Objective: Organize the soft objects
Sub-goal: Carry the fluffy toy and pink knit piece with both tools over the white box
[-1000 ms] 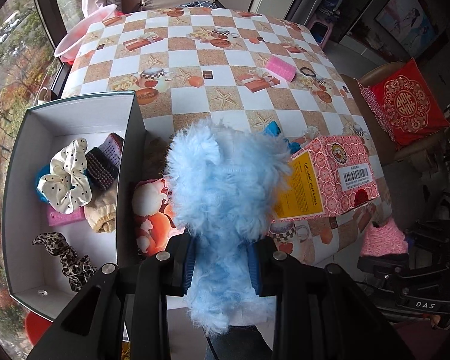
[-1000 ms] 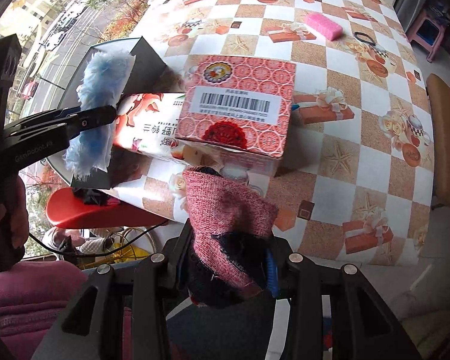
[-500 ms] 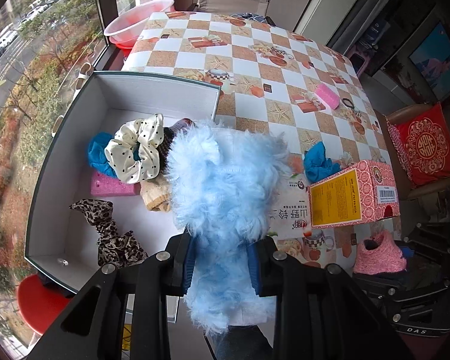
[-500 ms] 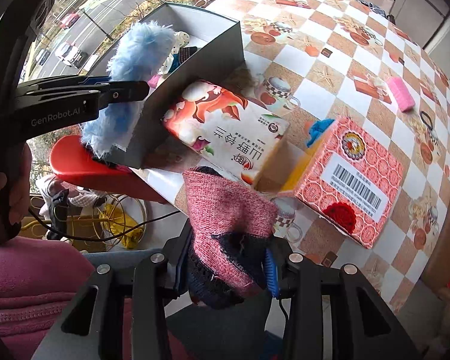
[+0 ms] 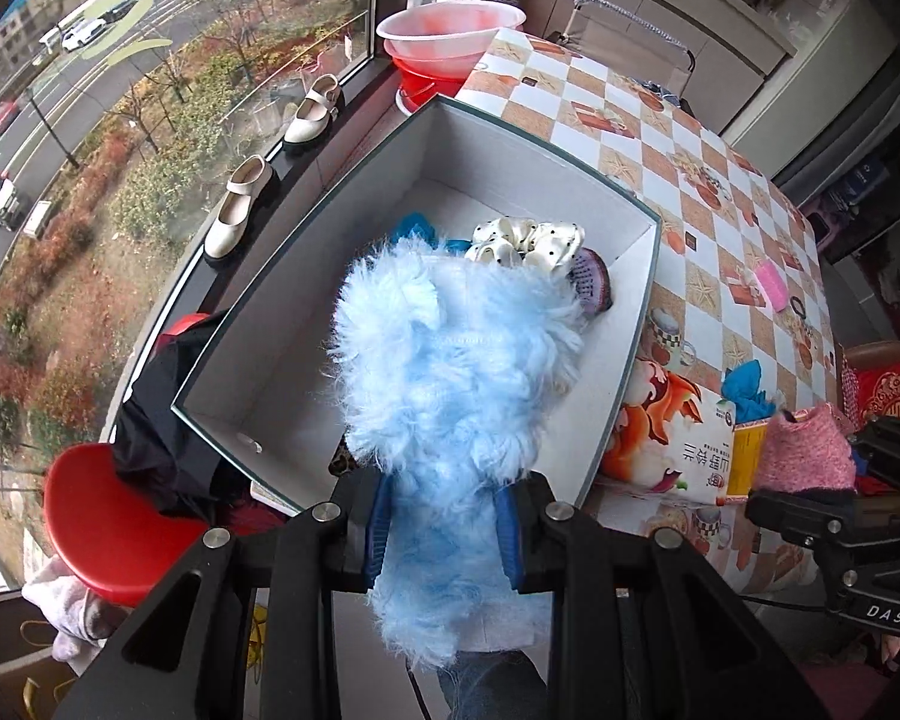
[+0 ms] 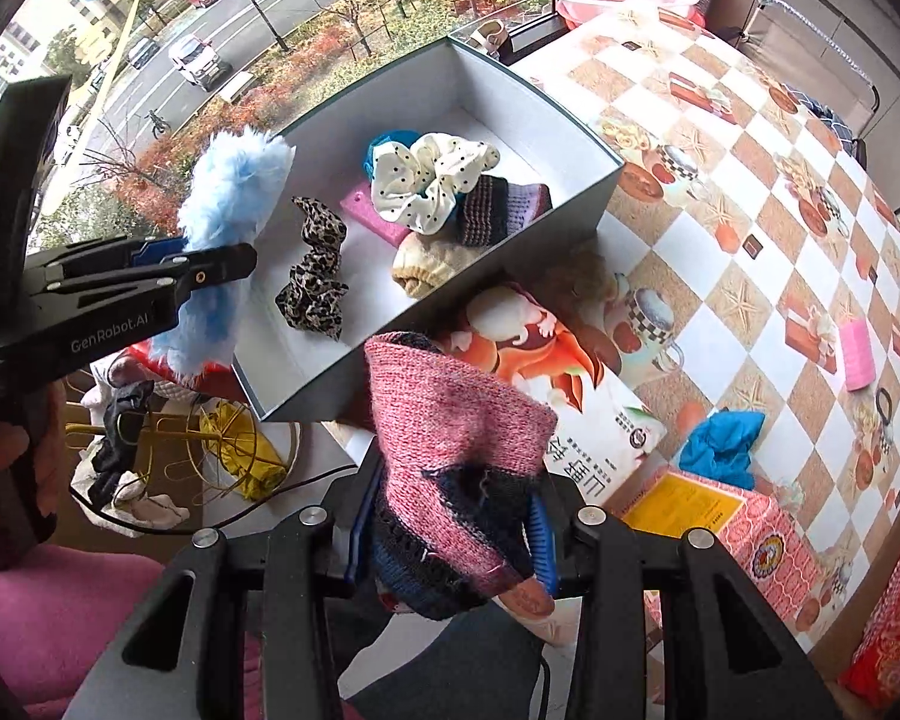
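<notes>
My left gripper [image 5: 444, 525] is shut on a fluffy light-blue soft item [image 5: 450, 372], held above the near part of the open grey box [image 5: 306, 324]. From the right wrist view the same blue fluff [image 6: 228, 210] hangs at the box's left wall [image 6: 324, 114]. My right gripper [image 6: 450, 540] is shut on a pink and navy knitted item [image 6: 450, 420], hovering over the table's near edge beside the box. Inside the box lie a white dotted scrunchie [image 6: 432, 177], a leopard scrunchie [image 6: 315, 276], a pink block [image 6: 372, 219], a striped knit piece [image 6: 498, 210] and a beige knit piece [image 6: 432, 267].
An orange-printed tissue pack [image 6: 546, 360] and a pink patterned carton [image 6: 744, 528] lie on the checked tablecloth [image 6: 750, 210] right of the box. A blue cloth [image 6: 720, 444] and pink roller [image 6: 855, 354] lie further out. A red stool [image 5: 102, 516] stands below the table edge.
Both grippers swung left toward the box, rolling as they went. The blue fluff now hangs over the box interior; the knitted item came nearer the box corner.
</notes>
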